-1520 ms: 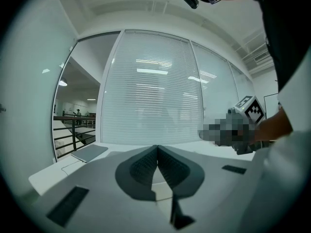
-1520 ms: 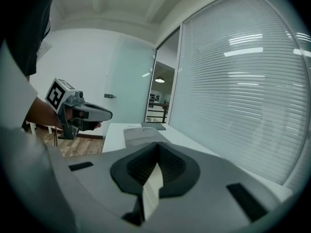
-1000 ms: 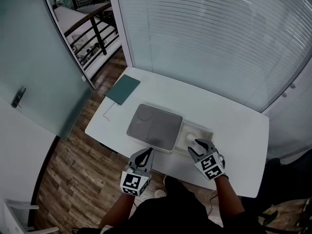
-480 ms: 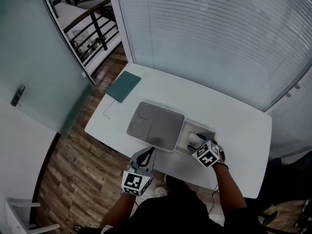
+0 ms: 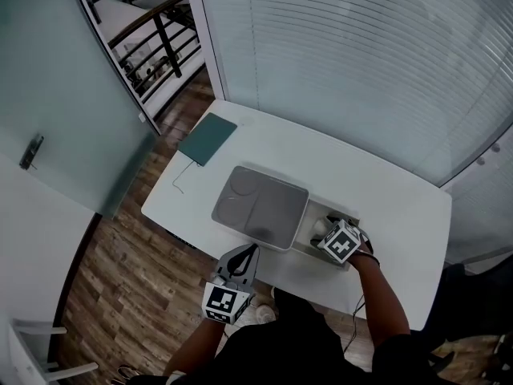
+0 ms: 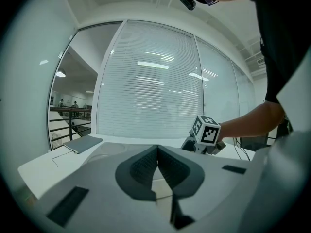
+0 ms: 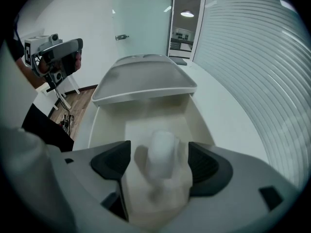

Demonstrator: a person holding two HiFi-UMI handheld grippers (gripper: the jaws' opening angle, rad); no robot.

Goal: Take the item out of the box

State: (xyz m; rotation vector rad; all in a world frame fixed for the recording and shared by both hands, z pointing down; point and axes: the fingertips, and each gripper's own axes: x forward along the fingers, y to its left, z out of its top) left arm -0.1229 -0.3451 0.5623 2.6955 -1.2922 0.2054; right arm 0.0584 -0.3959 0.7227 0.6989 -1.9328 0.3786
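Note:
A shallow white box (image 5: 350,216) lies on the white table (image 5: 401,223), and its grey lid (image 5: 260,207) is slid to the left over most of it. In the uncovered end lies a white, roundish item (image 7: 162,152) on pale padding. My right gripper (image 7: 160,160) points steeply down into that end. Its jaws have just been opening and stand wide, one on each side of the item, with a gap at either dark pad (image 7: 112,161). My left gripper (image 5: 240,257) hovers at the table's near edge, shut and empty (image 6: 156,161).
A teal notebook (image 5: 208,139) with a thin cable (image 5: 180,184) lies at the table's far left corner. Blinds behind glass (image 5: 361,62) run along the far side. A glass door (image 5: 64,95) stands at the left, over wooden floor (image 5: 120,271).
My right gripper has dropped from above the table's near edge into the box's uncovered end, tilting downward with its jaws spreading. My left gripper has stayed put.

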